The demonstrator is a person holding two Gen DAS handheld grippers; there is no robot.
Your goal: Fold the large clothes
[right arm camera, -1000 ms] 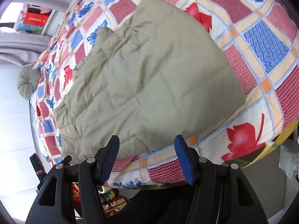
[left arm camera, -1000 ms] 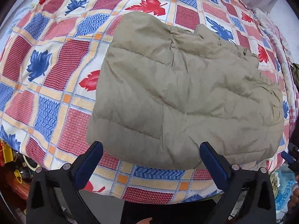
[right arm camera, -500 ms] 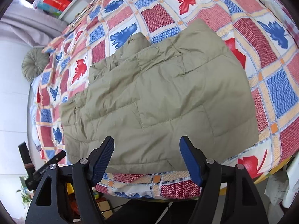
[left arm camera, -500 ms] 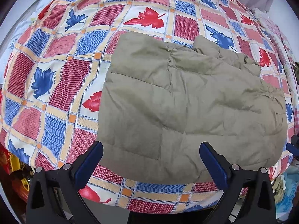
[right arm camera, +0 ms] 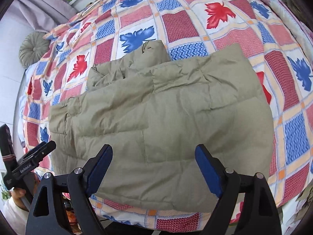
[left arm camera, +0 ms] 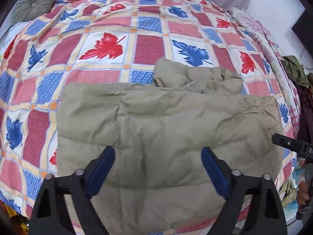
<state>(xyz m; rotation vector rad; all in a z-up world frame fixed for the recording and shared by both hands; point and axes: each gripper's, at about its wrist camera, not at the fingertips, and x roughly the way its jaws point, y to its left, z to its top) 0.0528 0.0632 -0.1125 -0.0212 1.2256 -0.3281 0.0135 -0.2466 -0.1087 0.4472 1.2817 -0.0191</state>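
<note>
I'm hovering both grippers, left (left arm camera: 157,169) and right (right arm camera: 153,168), over the jacket (left arm camera: 166,127) lying folded on the bed (left arm camera: 109,45). Left jaws have just been narrowing, right widening, both gripping nothing. I reckon pinching the near hem evenly is key.
</note>
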